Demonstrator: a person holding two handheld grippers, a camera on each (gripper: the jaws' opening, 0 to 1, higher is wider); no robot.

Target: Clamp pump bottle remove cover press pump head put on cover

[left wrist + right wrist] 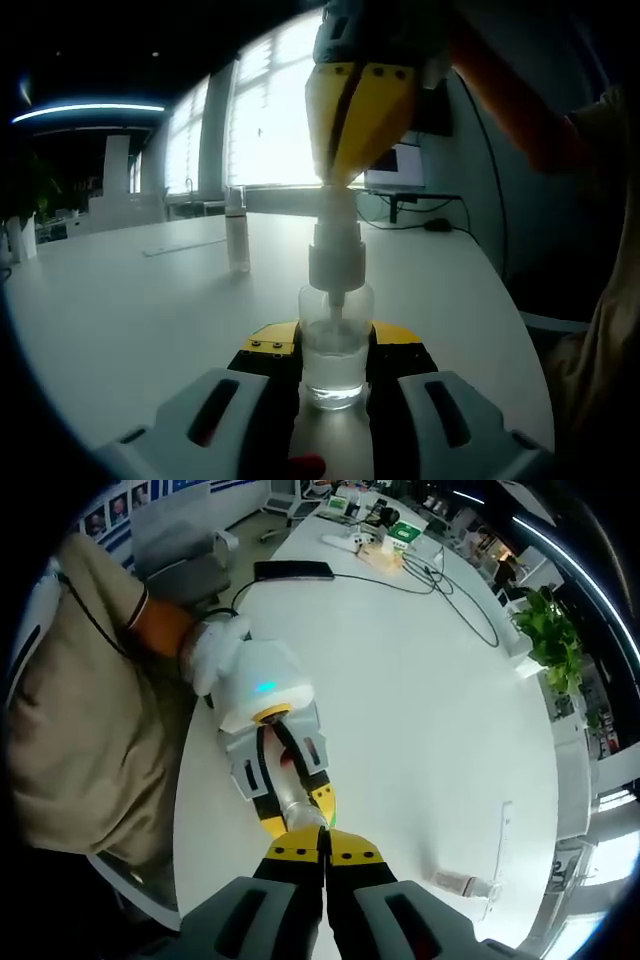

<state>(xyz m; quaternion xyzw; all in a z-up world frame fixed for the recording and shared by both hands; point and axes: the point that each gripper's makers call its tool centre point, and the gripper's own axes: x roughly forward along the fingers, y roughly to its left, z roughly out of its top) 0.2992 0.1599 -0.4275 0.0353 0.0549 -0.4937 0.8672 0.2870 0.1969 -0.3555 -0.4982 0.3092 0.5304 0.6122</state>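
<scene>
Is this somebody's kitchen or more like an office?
Probably an office or meeting room: a big white table, a monitor with cables running to it, and a potted plant beside the table.

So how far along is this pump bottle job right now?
The clamping looks done: the left gripper has its fingers shut on the clear pump bottle, upright on the white table. A clear cover stands apart further back, so it looks removed. In hand: the right gripper, tips closed, sits on top of the pump head, seemingly pressing it. Left: putting the cover on again.
</scene>
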